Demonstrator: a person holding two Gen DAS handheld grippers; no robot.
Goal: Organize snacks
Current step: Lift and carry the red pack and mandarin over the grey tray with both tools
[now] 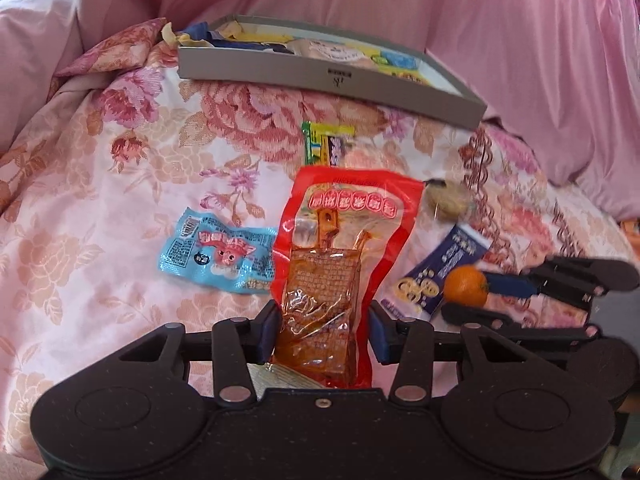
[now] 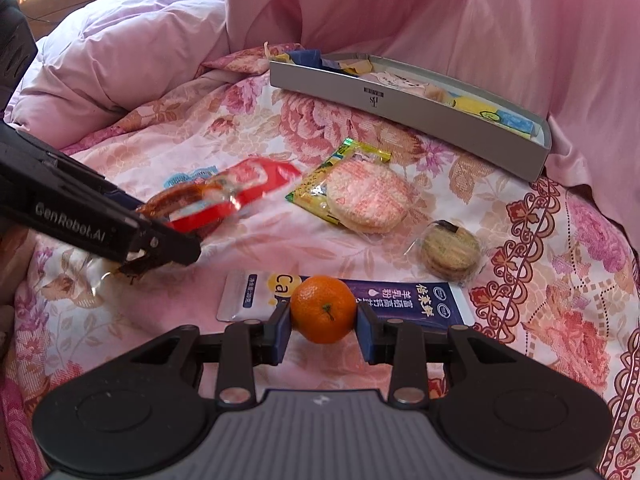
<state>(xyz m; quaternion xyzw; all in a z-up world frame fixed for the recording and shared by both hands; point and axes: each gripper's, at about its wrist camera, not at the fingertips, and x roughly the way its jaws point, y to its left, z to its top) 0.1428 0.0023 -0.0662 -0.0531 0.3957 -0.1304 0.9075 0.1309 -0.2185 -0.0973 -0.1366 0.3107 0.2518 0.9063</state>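
Note:
My left gripper [image 1: 323, 332] is shut on a red packet of brown tofu snack [image 1: 340, 256] and holds it above the floral bedspread; the packet also shows in the right wrist view [image 2: 224, 196]. My right gripper [image 2: 323, 330] is shut on a small orange [image 2: 323, 309], which also shows in the left wrist view [image 1: 466, 286]. It hovers over a dark blue sachet [image 2: 400, 296]. A grey box [image 2: 408, 108] holding several snacks lies at the back, also in the left wrist view [image 1: 320, 76].
On the bedspread lie a light blue packet [image 1: 216, 258], a yellow-green packet of pink rice crackers [image 2: 360, 192] and a wrapped round biscuit [image 2: 450, 252]. Pink quilts [image 2: 440, 12] bunch up behind the box and at the left.

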